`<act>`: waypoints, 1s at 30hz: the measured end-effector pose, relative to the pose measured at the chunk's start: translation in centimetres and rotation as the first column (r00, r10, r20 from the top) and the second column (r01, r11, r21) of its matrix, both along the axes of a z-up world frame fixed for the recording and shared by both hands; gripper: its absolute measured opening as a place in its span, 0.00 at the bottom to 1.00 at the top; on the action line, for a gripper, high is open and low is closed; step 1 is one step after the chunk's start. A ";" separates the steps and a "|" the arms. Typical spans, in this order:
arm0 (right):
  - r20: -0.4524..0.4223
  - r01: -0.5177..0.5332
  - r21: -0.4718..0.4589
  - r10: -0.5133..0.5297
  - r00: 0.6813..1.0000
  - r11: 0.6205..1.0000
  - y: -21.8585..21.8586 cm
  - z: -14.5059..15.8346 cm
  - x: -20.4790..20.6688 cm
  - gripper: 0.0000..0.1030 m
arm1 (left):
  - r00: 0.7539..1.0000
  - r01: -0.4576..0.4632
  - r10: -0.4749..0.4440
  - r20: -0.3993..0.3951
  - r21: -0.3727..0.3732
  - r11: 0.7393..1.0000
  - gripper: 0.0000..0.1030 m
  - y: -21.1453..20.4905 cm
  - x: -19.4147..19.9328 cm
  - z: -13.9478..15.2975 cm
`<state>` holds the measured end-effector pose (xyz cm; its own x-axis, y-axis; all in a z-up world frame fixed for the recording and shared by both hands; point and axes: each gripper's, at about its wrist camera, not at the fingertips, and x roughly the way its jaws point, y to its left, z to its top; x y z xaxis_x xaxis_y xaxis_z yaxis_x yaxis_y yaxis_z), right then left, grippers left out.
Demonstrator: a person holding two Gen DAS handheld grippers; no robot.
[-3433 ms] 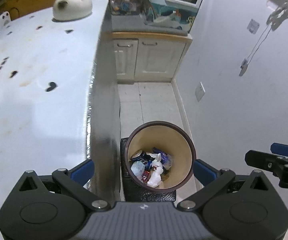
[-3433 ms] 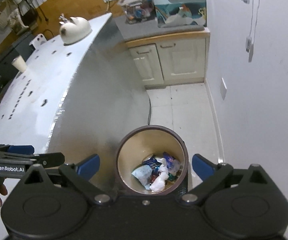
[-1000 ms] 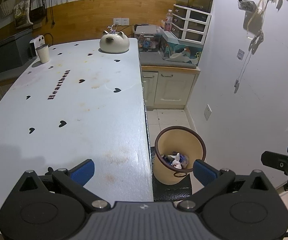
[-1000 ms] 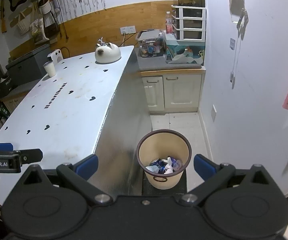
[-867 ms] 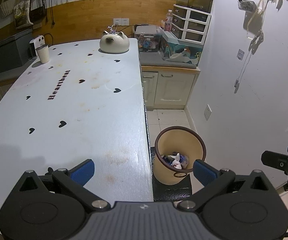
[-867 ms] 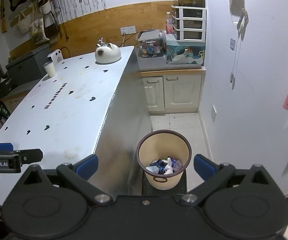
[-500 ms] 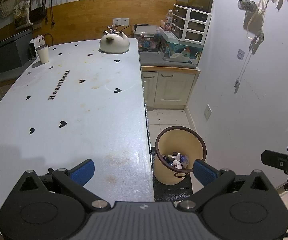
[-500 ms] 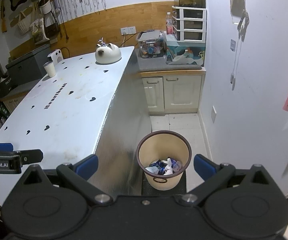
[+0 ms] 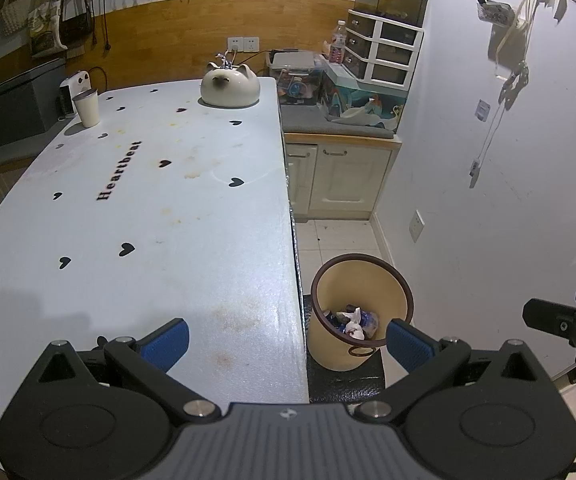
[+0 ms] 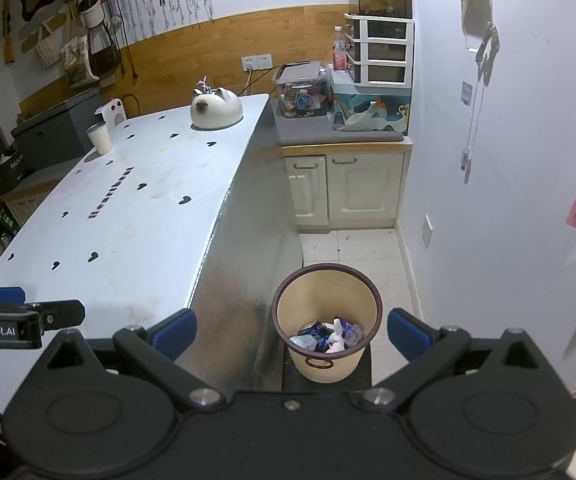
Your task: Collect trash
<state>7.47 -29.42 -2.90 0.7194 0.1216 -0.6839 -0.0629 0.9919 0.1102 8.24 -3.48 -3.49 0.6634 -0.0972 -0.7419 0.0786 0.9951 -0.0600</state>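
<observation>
A beige trash bin with a dark rim stands on the floor beside the table's right edge; it also shows in the right wrist view. Crumpled wrappers and tissue lie in its bottom, seen too in the right wrist view. My left gripper is open and empty, held above the table's near right corner. My right gripper is open and empty, held high above the bin. Each gripper shows at the edge of the other's view.
The white table with black hearts carries a white cat-shaped pot and a paper cup at its far end. A cream cabinet stands behind the bin, a white wall to the right.
Since 3.4 s ago both grippers have risen high and pulled back from just over the bin. Over the last second nothing has visibly moved.
</observation>
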 end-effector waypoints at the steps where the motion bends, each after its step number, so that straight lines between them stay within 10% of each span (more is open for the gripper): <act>1: -0.001 -0.001 0.000 0.001 1.000 1.000 0.0 0.1 0.0 1.00 | 1.000 0.000 0.000 0.000 0.000 1.000 1.00 0.0 0.0 0.0; 30: 0.002 -0.003 -0.002 0.003 1.000 1.000 -0.2 0.2 0.3 1.00 | 1.000 0.000 0.000 0.002 0.004 1.000 1.00 0.0 0.0 0.3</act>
